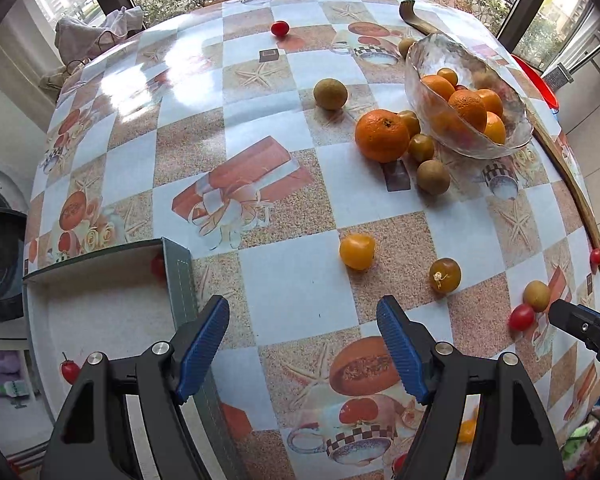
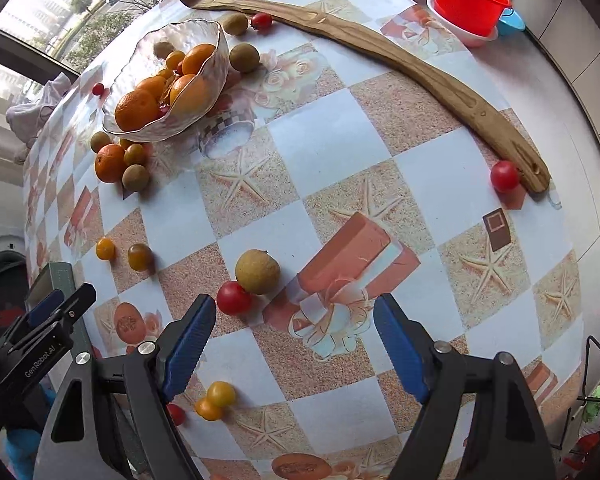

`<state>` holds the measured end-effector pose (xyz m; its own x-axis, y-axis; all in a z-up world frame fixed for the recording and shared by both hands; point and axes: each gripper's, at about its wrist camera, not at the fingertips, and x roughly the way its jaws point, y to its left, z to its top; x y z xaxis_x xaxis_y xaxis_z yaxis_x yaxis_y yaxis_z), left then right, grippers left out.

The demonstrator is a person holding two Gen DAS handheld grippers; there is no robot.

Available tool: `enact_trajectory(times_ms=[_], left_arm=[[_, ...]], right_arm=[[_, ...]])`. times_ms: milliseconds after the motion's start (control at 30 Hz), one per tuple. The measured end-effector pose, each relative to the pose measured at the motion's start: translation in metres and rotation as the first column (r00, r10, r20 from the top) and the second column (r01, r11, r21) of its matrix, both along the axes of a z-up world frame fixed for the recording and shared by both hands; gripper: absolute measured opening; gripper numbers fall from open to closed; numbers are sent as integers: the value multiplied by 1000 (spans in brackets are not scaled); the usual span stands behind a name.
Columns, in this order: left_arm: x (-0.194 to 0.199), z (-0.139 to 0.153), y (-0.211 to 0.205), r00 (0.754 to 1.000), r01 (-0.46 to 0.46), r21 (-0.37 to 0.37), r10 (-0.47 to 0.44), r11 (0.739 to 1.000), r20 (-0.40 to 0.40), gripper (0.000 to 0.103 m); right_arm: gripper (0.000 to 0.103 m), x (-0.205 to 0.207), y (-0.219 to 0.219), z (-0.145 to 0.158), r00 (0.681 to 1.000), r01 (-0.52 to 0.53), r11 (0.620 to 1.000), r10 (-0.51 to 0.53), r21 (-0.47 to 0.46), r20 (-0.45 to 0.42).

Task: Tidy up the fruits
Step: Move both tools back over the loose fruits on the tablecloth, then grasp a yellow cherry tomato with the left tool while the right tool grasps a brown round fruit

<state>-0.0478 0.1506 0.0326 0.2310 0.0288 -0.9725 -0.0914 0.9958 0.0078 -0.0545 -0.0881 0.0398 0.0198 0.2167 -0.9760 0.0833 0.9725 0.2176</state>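
Observation:
A glass bowl (image 1: 420,60) (image 2: 216,36) holding oranges and small fruits stands far on the patterned table. Beside it lie a loose orange (image 1: 382,136) (image 2: 109,163) and brown round fruits. My left gripper (image 1: 302,312) hangs open above bare tablecloth, short of a yellow tomato (image 1: 357,251) and a brownish one (image 1: 445,275). My right gripper (image 2: 294,308) is open too, with nothing between its fingers. A red cherry tomato (image 2: 233,298) and a tan round fruit (image 2: 257,272) lie just beyond its left finger. More small tomatoes (image 2: 216,398) sit under that finger.
A grey-rimmed white tray (image 1: 176,280) at the near left holds a red tomato (image 1: 70,370). A long curved wooden piece (image 2: 380,52) runs along the far right edge, with a red tomato (image 2: 504,176) at its end. A red basin (image 2: 468,0) stands past the table.

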Motion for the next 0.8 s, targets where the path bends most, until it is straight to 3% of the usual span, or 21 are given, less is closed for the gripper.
enact_trajectory(times_ms=[67, 233, 400, 500, 567, 600, 667, 733, 800], left_arm=[[7, -4, -3, 1000, 1, 5, -1, 1000, 0, 77], [20, -16, -9, 1000, 9, 18, -9, 1000, -4, 77], [26, -26, -15, 1000, 20, 11, -20, 1000, -19, 77], [30, -28, -14, 1000, 18, 2, -18, 1000, -10, 75], [30, -28, -14, 1000, 20, -22, -20, 1000, -3, 62], [30, -27, -16, 1000, 26, -18, -26, 999, 2, 59], [32, -26, -22, 999, 49, -24, -49, 999, 12, 37], [33, -23, -24, 997, 76, -30, -76, 997, 14, 22], [33, -22, -23, 997, 80, -67, -79, 995, 14, 22]], right_arm=[[73, 5, 3, -5, 1000, 12, 1000, -11, 18, -9], [65, 11, 14, -15, 999, 32, 999, -30, 44, -30], [59, 11, 24, -20, 999, 21, 999, -20, 28, -38], [49, 11, 26, -21, 999, 16, 1000, -16, 10, -41], [33, 11, 27, -21, 999, 8, 1000, -7, 17, -41], [30, 11, 27, -22, 999, 4, 1000, -4, 23, -42], [30, 12, 28, -22, 999, -3, 1000, 4, 26, -39], [30, 12, 26, -20, 999, -1, 999, 2, 35, -33], [30, 11, 24, -18, 1000, 4, 999, -2, 51, -28]])
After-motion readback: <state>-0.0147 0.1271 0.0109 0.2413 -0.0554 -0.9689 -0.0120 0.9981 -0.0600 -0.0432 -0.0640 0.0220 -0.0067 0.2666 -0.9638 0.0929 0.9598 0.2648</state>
